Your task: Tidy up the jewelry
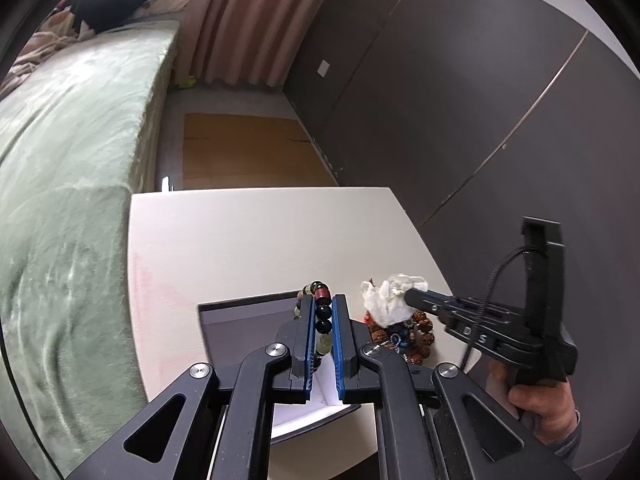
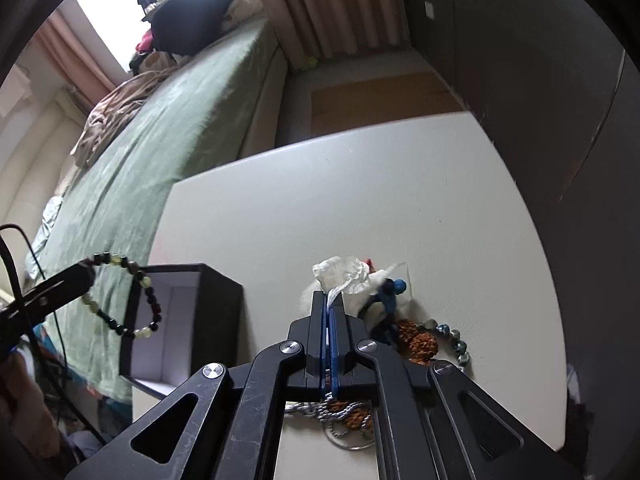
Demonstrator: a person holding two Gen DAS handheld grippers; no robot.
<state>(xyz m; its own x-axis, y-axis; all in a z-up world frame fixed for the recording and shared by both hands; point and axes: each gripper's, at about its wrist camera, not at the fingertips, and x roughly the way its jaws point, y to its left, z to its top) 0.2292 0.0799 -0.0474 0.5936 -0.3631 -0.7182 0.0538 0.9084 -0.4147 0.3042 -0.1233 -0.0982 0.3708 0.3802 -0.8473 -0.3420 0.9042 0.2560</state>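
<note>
Left wrist view, right gripper [image 1: 410,295] marked "S"

Soft daylight from a blown-out window [image 2: 120,12] leaves the dark wall [image 1: 460,100] dim; fisheye edges curve and vignette.

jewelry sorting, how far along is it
Early. Nothing shows in the open box yet. In hand: the left gripper holds a beaded bracelet over it, and the right gripper is shut on a clear plastic bag. Left: the tangled pile of beads and chains on the table.
</note>
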